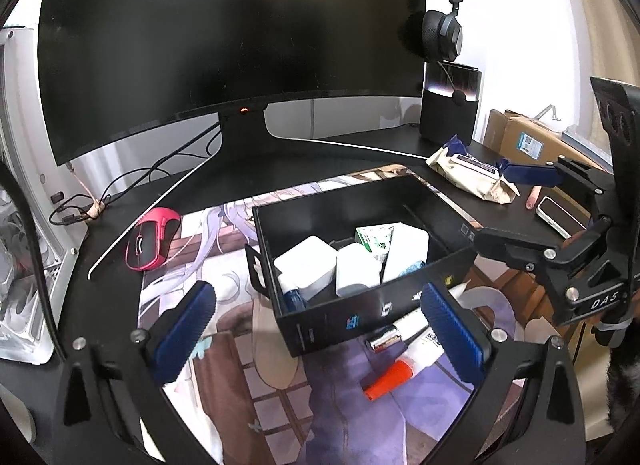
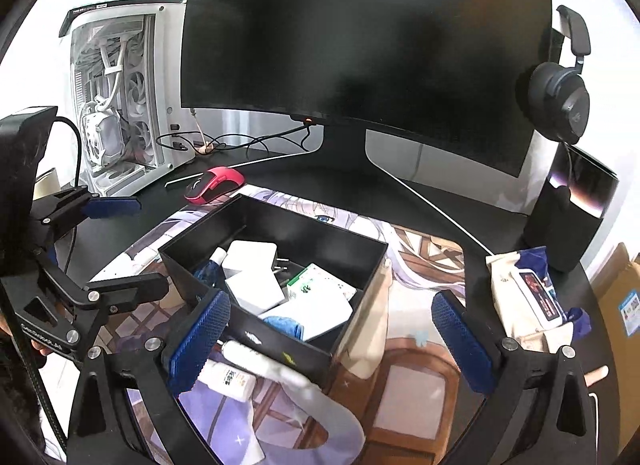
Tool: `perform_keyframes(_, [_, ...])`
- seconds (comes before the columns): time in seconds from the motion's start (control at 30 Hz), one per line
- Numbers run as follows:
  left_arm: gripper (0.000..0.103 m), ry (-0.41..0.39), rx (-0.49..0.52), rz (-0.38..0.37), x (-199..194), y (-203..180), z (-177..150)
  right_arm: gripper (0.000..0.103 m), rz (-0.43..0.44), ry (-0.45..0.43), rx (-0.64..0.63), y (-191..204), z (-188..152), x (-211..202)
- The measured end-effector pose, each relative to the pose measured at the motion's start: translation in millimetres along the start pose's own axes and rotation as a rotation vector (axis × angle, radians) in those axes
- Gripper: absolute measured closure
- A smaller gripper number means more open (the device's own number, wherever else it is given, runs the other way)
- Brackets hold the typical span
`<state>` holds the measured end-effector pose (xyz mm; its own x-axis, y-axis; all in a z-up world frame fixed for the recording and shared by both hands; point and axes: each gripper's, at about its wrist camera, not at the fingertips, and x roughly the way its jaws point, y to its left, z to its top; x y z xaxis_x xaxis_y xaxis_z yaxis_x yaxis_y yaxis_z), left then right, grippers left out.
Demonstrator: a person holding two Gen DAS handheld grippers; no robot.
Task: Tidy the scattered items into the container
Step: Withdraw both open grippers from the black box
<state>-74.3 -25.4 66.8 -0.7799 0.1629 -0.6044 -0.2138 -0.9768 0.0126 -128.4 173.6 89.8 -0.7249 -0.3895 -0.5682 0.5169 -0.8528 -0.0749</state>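
Observation:
A black open box point(image 1: 372, 305) stands on the printed desk mat and holds a white charger point(image 1: 308, 265), a white bottle point(image 1: 356, 273), a green-and-white carton point(image 1: 374, 243) and a blue item. On the mat in front of it lie a glue stick with an orange cap point(image 1: 394, 377), a battery point(image 1: 382, 339) and a white pen point(image 1: 416, 321). My left gripper point(image 1: 318, 291) hangs open just before the box's near wall, with nothing gripped. My right gripper point(image 2: 330, 299) is open too, above the box's near corner point(image 2: 280, 345), beside the white pen point(image 2: 248, 353) and a white tube point(image 2: 228, 379).
A wet-wipes pack point(image 2: 528, 297), a pink stick point(image 1: 532, 199) and a white flat device point(image 1: 556, 217) lie right of the box. A red mouse point(image 1: 152, 239) sits on the left. Monitor point(image 1: 224, 45), headphones point(image 1: 442, 33), dark speaker point(image 2: 568, 209) and white PC case point(image 2: 120, 105) line the back.

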Motion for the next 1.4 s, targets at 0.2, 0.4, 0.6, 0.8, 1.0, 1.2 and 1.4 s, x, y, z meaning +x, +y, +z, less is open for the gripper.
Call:
perform_keyframes(0.2, [0.0, 0.005, -0.011, 0.004, -3, -2, -9, 0.001, -0.013, -0.005, -0.002, 1, -9, -12])
perform_keyframes(0.4, [0.0, 0.019, -0.04, 0.052, -5, -7, -21, 0.001, -0.021, -0.013, 0.007, 5, -17, -22])
perform_keyframes(0.6, [0.0, 0.003, -0.106, 0.141, -11, -18, -40, 0.001, -0.018, -0.019, 0.03, 8, -26, -25])
perform_keyframes(0.8, [0.0, 0.02, -0.139, 0.281, -11, -33, -53, 0.001, -0.01, -0.033, 0.045, 8, -38, -32])
perform_keyframes(1.0, [0.0, -0.068, -0.199, 0.374, -24, -36, -63, 0.001, -0.019, -0.023, 0.063, 5, -49, -34])
perform_keyframes(1.2, [0.0, 0.012, -0.099, 0.373, -20, -49, -65, 0.001, -0.022, -0.014, 0.074, 4, -51, -33])
perform_keyframes(1.4, [0.0, 0.033, -0.091, 0.358, -18, -56, -71, 0.001, -0.025, -0.001, 0.093, 8, -57, -34])
